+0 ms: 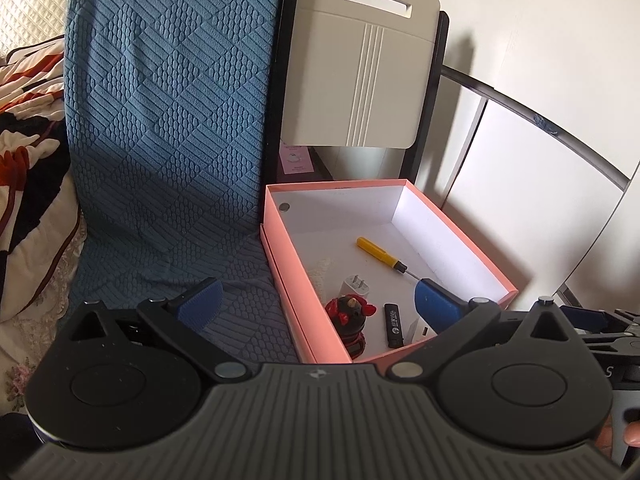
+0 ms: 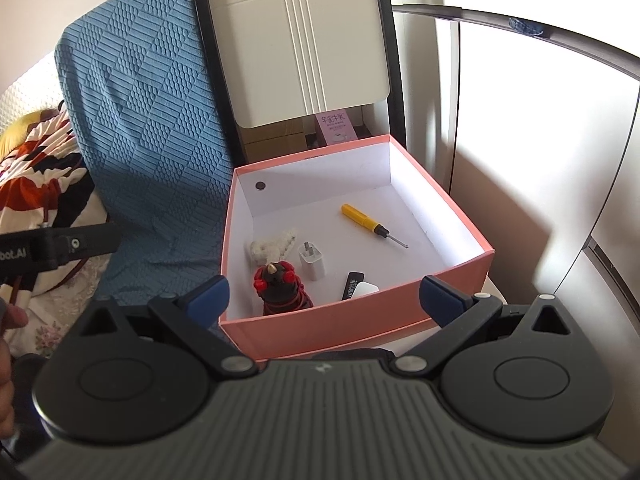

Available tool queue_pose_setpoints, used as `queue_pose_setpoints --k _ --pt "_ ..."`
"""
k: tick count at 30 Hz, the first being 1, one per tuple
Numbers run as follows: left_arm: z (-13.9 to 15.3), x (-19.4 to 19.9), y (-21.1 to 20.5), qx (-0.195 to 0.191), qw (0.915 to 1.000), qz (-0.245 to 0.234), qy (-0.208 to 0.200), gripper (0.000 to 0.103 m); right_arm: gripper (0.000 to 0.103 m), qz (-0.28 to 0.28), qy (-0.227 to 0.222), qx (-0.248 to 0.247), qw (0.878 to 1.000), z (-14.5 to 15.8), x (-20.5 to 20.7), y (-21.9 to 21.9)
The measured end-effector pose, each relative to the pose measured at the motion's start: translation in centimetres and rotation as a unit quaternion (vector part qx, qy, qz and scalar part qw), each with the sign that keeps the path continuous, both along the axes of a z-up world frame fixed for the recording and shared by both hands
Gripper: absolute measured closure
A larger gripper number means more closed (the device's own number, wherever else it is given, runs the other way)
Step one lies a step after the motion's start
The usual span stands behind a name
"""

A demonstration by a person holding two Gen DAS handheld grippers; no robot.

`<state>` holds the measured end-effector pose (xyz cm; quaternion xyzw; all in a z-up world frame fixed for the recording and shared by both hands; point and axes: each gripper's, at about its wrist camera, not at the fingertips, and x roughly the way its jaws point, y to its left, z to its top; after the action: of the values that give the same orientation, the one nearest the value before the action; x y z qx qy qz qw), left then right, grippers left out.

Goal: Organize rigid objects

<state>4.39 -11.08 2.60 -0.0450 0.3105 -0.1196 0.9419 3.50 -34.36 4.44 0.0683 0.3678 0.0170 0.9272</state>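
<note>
An open pink box (image 1: 294, 312) (image 2: 360, 312) with a white inside holds a yellow screwdriver (image 1: 382, 255) (image 2: 366, 220), a white charger plug (image 1: 354, 286) (image 2: 311, 262), a red and black figurine (image 1: 350, 318) (image 2: 280, 284), a black lighter (image 1: 393, 324) (image 2: 352, 284), a small white object (image 2: 366, 290) and a fluffy white thing (image 2: 270, 246). My left gripper (image 1: 318, 298) is open and empty over the box's near left corner. My right gripper (image 2: 326, 294) is open and empty in front of the box's near wall.
A blue textured cloth (image 1: 168, 120) (image 2: 144, 120) covers the seat left of the box. A beige board with a handle slot (image 1: 360, 68) (image 2: 304, 44) stands behind the box. A patterned blanket (image 1: 28, 120) lies far left. White cabinet panels (image 2: 540, 140) are at right.
</note>
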Motion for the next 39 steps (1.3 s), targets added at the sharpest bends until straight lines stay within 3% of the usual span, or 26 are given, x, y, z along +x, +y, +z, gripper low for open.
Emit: queue_pose_setpoints --k 10,39 --pt "-0.32 0.31 -0.2 0.005 0.9999 -0.001 0.016 0.0 0.0 0.003 -0.001 -0.008 1.0 -0.08 -0.06 0.03" --pt "0.05 0.05 -0.22 0.0 0.9999 -0.009 0.005 0.0 0.0 0.008 -0.01 -0.014 1.0 0.73 0.08 0.59"
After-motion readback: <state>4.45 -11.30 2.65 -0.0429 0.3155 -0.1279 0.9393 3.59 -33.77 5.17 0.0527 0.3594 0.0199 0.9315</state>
